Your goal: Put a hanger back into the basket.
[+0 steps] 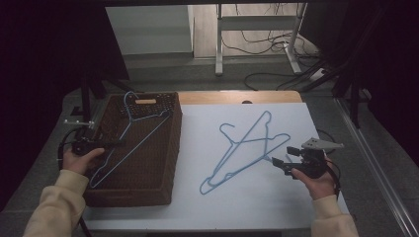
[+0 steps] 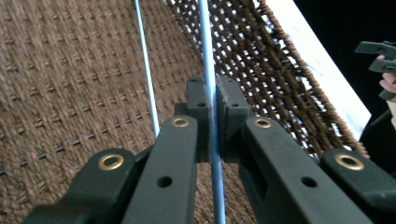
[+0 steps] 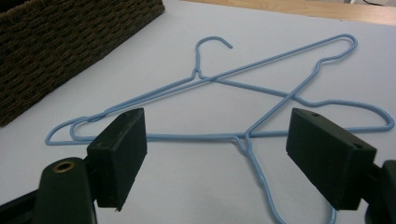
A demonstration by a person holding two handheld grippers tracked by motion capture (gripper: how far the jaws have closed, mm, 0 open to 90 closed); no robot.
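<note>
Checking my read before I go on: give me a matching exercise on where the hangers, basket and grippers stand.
1. left gripper
2. right gripper
3. wicker basket
4. two crossed hangers

a. lying on the white tabletop
b. jaws open, nothing between the pads
c. shut on a blue hanger
d. at the table's left side

Pairs: 1-c, 2-b, 3-d, 4-a

Blue wire hanger [image 1: 129, 136] over the brown wicker basket [image 1: 163, 163], its wire pinched in the left claw [image 2: 211, 100].
</note>
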